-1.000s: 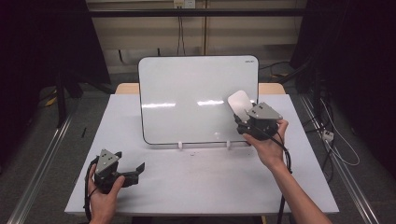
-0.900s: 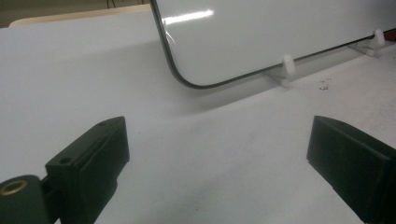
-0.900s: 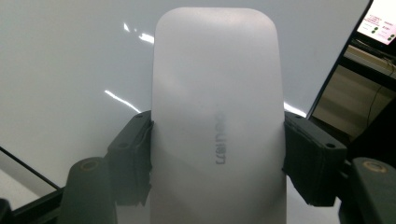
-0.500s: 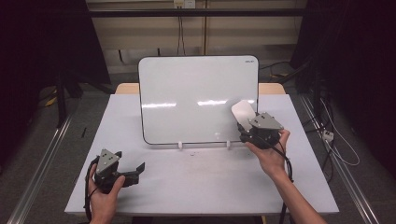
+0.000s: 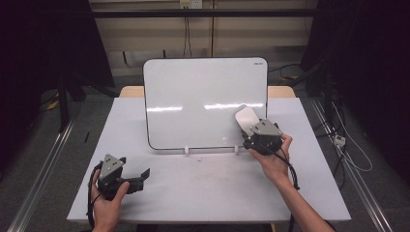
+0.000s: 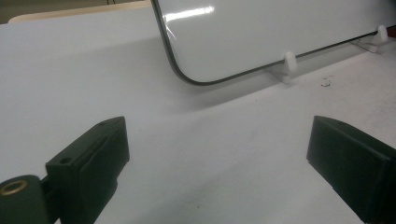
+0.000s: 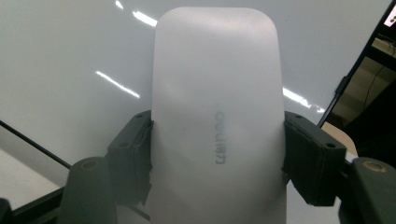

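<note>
Your right tool [image 5: 251, 131] is clamped on the white eraser [image 5: 245, 117], one black jaw pressed to each long side of it, and in the right gripper view that eraser [image 7: 217, 112] stands up between them with its faint grey lettering facing you. The eraser sits at the lower right part of the whiteboard [image 5: 193, 96], against its face or just in front, I can't tell which. Your right hand [image 5: 273, 162] grips the tool from below and behind, forearm running in from the bottom right, the tool pointing up and away at the board. Over on the other side, your left tool [image 5: 145, 175] has its jaws wide apart with nothing between them, just bare desk [image 6: 196, 149] showing in the gap. Your left hand [image 5: 109, 203] rests low near the front left of the desk [image 5: 203, 193], tool level and aimed to the right, well apart from the board's lower left corner [image 6: 187, 77].
</note>
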A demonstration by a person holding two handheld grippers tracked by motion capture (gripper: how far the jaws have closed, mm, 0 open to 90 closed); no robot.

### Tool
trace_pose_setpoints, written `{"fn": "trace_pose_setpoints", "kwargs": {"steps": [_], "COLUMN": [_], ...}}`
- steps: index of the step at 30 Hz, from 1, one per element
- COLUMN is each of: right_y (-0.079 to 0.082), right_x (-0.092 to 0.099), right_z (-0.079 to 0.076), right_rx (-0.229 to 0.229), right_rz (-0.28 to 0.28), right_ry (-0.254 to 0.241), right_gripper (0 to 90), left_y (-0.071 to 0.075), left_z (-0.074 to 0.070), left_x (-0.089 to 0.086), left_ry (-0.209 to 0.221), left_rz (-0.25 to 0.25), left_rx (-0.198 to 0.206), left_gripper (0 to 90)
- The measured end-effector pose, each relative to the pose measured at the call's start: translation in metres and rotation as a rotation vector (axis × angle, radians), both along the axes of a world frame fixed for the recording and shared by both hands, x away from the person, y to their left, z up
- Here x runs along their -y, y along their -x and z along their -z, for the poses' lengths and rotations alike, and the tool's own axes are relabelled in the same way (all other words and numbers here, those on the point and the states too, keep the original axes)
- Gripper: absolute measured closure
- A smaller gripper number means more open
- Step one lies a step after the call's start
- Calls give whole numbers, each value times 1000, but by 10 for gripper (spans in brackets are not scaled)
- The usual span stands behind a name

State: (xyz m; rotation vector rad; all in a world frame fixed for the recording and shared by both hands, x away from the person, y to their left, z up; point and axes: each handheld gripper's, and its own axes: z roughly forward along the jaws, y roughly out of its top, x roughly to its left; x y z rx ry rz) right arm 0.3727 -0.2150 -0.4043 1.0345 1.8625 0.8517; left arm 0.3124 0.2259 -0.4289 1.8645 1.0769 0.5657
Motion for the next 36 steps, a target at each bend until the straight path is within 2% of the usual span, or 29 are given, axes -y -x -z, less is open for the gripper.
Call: {"fn": "trace_pose_setpoints", "kwargs": {"steps": [3,10,14,22,26,36], "right_y": [-1,-4,-5,-8,-9,-10], "right_x": [-1,-4,-5,-6,-6,-4], "right_z": [3,6,10,15,15,13], "right_rx": [-8,11,-7,-6,-10,-43], "right_rz": [2,7,10,15,13,10], "right_ry": [6,22,22,36,37,3], "right_gripper": [316,315,315,314,313,288], "left_y": [0,0,-1,-1,-2,-1], "left_z": [0,0,-1,0,0,0], "left_x": [0,0,1,3,4,2], "left_ry": [-3,4,1,8,-2,3], "left_rz": [0,1,2,3,8,15], "left_rx": [2,4,3,-3,-9,-5], "left_gripper": [57,57,57,57,57,57]}}
